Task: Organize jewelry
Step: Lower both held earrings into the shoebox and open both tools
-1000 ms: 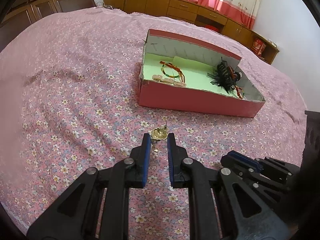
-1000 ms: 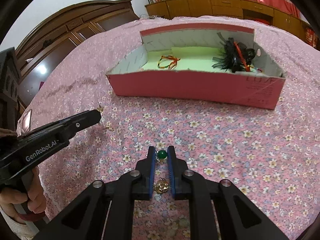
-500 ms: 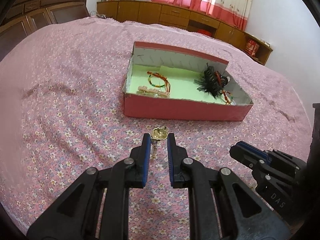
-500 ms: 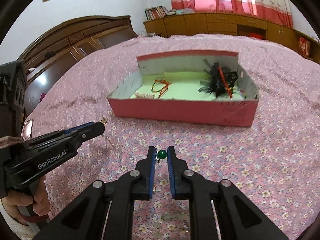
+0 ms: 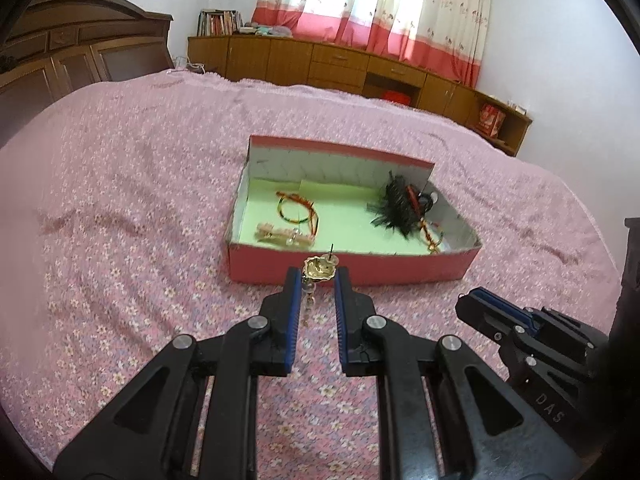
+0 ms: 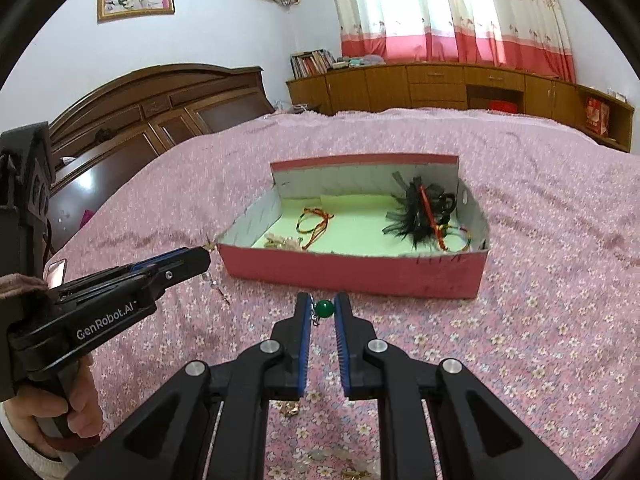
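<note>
A: L gripper (image 5: 316, 278) status?
B: Nearly closed, pinching a gold earring (image 5: 319, 269) at the tips. Its post sticks up, a small chain dangles down between the blue pads (image 5: 293, 312). It's held above the floral bedspread (image 5: 120, 200), just short of the pink box (image 5: 360, 270) at 12 o'clock.

A: R gripper (image 6: 323, 309)?
B: Same story, pressed in on a green bead (image 6: 325, 309) w/ a bit of chain hanging off its 7 o'clock side. Also over the bed, box straight ahead at 12.

A: What's in the box?
B: Green lining. In the left wrist view: a red-green cord bracelet (image 5: 298, 212) at about 11, a pale beaded piece (image 5: 282, 236) near the front wall, a black feathery hair clip (image 5: 398, 206) at 1 o'clock, another thin bangle (image 5: 432, 236) in the front right corner.

A: Can each cam see the other gripper?
B: Yes. R one shows at 4 o'clock in the left view; L one at 9 o'clock in the right view, w/ a hand (image 6: 60, 420) on its grip.

A: Anything loose on the bed?
B: A few small pieces (image 6: 340, 460) below the R gripper, blurry, can't tell what.
</note>
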`<state>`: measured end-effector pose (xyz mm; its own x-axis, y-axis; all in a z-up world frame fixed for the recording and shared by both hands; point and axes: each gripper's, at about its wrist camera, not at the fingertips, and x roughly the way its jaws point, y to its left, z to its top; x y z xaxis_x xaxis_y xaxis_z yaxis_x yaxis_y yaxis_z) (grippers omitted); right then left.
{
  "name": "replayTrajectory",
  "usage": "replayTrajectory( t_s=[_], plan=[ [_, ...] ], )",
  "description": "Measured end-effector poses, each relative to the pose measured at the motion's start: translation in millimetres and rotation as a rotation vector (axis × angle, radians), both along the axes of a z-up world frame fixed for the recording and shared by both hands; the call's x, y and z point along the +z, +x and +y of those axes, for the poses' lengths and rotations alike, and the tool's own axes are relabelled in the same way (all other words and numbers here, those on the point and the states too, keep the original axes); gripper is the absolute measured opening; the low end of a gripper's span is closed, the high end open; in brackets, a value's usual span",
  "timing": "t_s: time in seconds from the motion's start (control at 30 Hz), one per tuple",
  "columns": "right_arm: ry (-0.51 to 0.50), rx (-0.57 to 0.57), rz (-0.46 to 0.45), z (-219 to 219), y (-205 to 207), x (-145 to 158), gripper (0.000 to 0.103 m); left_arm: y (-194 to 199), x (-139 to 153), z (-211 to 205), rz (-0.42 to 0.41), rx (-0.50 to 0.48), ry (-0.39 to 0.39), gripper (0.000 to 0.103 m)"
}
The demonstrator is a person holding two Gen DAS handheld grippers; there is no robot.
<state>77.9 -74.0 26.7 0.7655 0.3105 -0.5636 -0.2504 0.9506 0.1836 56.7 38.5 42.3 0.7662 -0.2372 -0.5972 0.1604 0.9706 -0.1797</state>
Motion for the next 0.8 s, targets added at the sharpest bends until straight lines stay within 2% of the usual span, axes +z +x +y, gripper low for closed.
replayTrajectory(
  t_s=[0.33, 0.8],
  plan=[
    [-0.003, -0.019, -0.074, -11, 4, 10, 0.013, 9, 8, -10, -0.052, -0.022, -0.009, 0.008],
    [-0.025, -0.064, -0.157, -20, 31, 22, 0.013, 38, 16, -17, -0.138, -0.003, -0.017, 0.008]
  ],
)
